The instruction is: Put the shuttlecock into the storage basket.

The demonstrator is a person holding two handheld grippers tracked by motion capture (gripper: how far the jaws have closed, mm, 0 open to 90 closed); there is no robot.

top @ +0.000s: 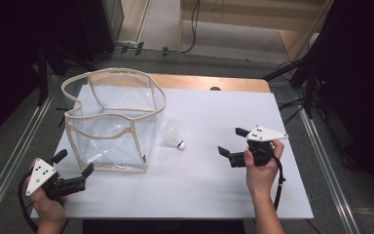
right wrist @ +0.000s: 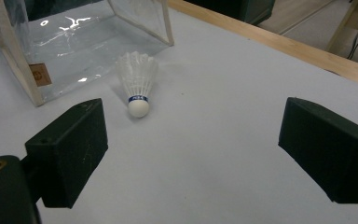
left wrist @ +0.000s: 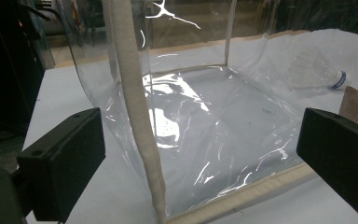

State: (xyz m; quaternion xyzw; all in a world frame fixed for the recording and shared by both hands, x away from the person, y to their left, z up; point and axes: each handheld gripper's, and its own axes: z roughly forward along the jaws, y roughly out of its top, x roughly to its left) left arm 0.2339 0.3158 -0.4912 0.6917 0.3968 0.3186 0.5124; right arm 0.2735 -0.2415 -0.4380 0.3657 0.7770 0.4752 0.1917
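While both grippers sit released on the white desk (top: 214, 195), the shuttlecock (top: 174, 138) lies on its side ahead of the right gripper (top: 230, 141), nearer its left finger. The left gripper (top: 74, 163) has fingers spread wide, the clear bag (top: 112, 122) standing just beyond them.

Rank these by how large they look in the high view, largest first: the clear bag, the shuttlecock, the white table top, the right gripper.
1. White table top
2. Clear bag
3. Right gripper, counting its grey plate and open jaws
4. Shuttlecock, clearly the smallest
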